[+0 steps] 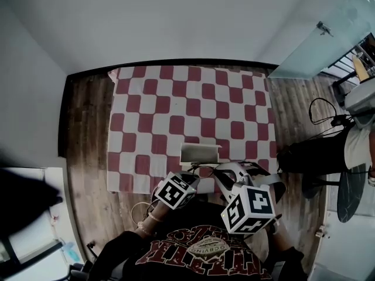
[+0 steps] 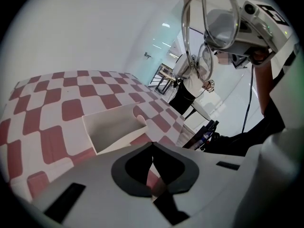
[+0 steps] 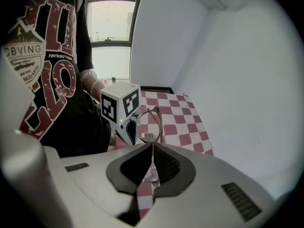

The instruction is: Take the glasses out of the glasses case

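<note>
The white glasses case [image 1: 200, 152] lies open on the checkered tablecloth [image 1: 152, 98], near its front edge; its inside [image 2: 116, 127] shows nothing in it. The clear-framed glasses [image 2: 209, 32] hang in the air above and to the right of the case, with my right gripper [image 3: 152, 145] shut on their frame [image 3: 149, 125]. In the head view the glasses [image 1: 206, 170] are a thin outline between the two grippers. My left gripper [image 2: 153, 145] is shut with nothing in it, just short of the case. Its marker cube [image 3: 119, 103] shows behind the glasses.
The table stands on a dark wood floor [image 1: 88, 133] against a white wall. A person in dark trousers [image 1: 316, 154] sits at the right beside a round black table [image 1: 350, 192]. A glass door [image 1: 316, 34] is at the back right.
</note>
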The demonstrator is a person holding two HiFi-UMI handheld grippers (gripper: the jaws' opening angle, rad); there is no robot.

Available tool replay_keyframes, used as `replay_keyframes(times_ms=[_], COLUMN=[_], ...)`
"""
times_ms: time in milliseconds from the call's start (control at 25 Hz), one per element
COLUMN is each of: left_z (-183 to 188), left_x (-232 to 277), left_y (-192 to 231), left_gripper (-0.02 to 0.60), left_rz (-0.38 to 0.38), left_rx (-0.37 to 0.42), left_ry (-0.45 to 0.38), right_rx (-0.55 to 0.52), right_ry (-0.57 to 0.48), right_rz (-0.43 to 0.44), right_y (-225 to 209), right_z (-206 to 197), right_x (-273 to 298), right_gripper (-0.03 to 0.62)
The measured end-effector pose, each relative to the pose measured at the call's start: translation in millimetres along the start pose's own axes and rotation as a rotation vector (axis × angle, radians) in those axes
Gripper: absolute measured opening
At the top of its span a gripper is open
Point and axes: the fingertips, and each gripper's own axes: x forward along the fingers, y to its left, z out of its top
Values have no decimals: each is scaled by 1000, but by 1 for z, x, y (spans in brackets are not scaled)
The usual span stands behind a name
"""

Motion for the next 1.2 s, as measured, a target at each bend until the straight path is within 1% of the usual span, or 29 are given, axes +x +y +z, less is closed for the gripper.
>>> replay_keyframes(times_ms=[520, 1200], left_z=[0, 1], left_x=[5, 14], left_y=[-7, -20], left_gripper=[10, 10], left_rz=[-23, -46], left_rx=[24, 64], left_ry=[20, 45], right_rx=[-16, 15], right_ry=[-33, -23], right_rz=[-15, -45], right_y=[5, 9], right_z=[13, 0], right_x=[-26, -36], right_gripper=[23, 23])
